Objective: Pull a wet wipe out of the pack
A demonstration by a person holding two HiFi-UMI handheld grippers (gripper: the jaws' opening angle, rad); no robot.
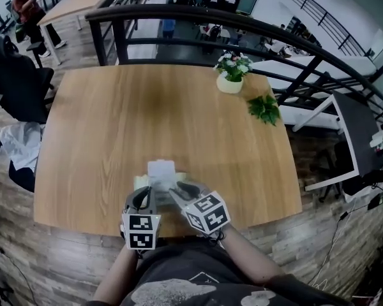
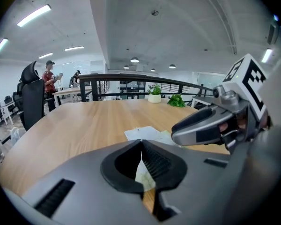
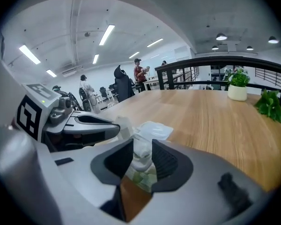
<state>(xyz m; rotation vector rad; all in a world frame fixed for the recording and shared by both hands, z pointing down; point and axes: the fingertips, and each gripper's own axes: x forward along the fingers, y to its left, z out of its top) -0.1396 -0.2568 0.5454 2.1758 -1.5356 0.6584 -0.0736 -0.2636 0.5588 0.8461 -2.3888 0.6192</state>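
Note:
A pale green wet wipe pack (image 1: 159, 180) lies near the front edge of the wooden table (image 1: 115, 126), with its white lid flap (image 1: 161, 168) folded open. My left gripper (image 1: 142, 196) is shut on the pack's near edge, and a thin pale strip of it (image 2: 143, 173) shows between the closed pads. My right gripper (image 1: 179, 190) stands over the pack's opening. In the right gripper view, a crumpled white wipe tuft (image 3: 141, 154) rises between the right gripper's (image 3: 142, 146) spread jaws, and the green pack (image 3: 145, 179) shows below it.
A white pot with flowers (image 1: 230, 81) and a green sprig (image 1: 264, 109) stand at the table's far right. A black railing (image 1: 255, 27) runs behind the table. A dark chair (image 1: 16, 75) stands at the left. People are far off at the back left.

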